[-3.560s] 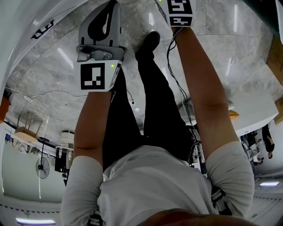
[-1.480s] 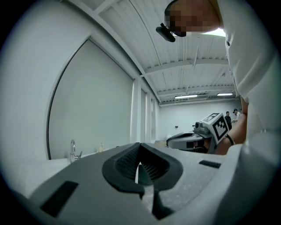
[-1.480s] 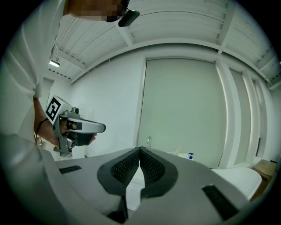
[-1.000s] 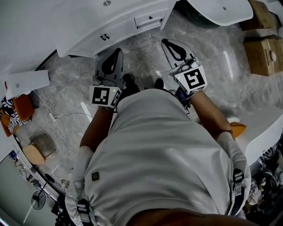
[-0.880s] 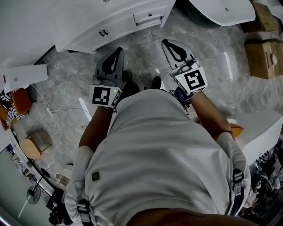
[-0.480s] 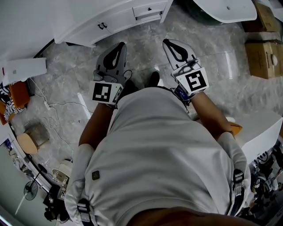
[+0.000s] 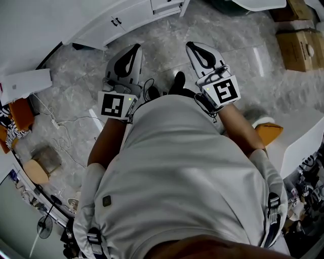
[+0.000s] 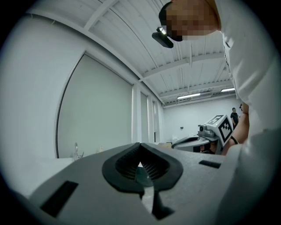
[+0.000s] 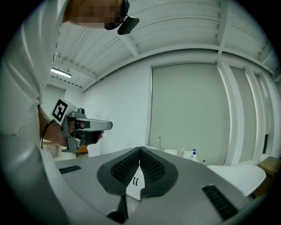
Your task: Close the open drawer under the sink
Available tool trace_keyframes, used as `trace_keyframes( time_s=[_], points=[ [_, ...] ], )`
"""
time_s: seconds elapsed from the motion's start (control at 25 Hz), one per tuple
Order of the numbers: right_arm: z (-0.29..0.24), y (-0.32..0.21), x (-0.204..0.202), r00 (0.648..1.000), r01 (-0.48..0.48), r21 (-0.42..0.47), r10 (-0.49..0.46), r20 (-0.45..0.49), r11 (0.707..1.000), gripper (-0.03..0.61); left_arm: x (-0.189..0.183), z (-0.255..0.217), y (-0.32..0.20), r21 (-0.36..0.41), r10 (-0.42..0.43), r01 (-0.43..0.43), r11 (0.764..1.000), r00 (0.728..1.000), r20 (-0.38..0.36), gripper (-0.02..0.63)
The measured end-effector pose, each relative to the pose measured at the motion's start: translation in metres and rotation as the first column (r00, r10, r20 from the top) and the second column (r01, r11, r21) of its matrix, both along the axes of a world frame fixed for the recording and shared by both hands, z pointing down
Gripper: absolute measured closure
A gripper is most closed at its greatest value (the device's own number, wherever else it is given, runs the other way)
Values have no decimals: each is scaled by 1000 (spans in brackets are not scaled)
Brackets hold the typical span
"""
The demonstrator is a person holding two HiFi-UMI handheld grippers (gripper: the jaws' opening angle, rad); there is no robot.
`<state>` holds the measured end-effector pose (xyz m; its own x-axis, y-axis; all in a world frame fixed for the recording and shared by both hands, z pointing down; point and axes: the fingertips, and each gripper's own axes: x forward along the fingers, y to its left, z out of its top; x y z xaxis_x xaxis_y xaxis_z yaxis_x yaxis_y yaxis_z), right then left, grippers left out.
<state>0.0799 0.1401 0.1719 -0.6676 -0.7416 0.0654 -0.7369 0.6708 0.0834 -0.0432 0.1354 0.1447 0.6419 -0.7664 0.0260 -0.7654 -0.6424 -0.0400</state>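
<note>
The white cabinet (image 7: 104,23) runs along the top left of the head view. Its drawer front (image 7: 166,4) shows only partly at the top edge, and I cannot tell how far it stands out. Both grippers are held level and side by side over the marble floor, well short of the cabinet. My left gripper (image 7: 135,47) has its jaws shut with nothing between them, also in the left gripper view (image 8: 140,145). My right gripper (image 7: 191,45) is likewise shut and empty (image 9: 140,149). Through its jaw gap a pair of dark cabinet handles (image 9: 135,181) shows.
Cardboard boxes (image 7: 302,48) stand at the right, and a white basin edge (image 7: 258,4) at the top right. A white box (image 7: 25,83) and loose cables (image 7: 66,124) lie on the floor at the left. A faucet (image 9: 159,143) and soap bottle (image 9: 193,154) stand on the counter.
The cabinet and drawer have slid toward the top edge of the head view. Both grippers have travelled together, still shut and side by side.
</note>
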Motion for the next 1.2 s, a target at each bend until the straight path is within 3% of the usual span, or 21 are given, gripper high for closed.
trace_keyframes(
  time_s=[0.48, 1.2],
  points=[
    [-10, 64, -52, 998, -55, 28, 56, -8, 998, 554, -55, 0, 59, 7, 55, -54, 998, 998, -19, 604],
    [-21, 83, -77, 996, -81, 46, 83, -24, 996, 553, -71, -19, 81, 62, 86, -83, 995, 995, -50, 604]
  ],
)
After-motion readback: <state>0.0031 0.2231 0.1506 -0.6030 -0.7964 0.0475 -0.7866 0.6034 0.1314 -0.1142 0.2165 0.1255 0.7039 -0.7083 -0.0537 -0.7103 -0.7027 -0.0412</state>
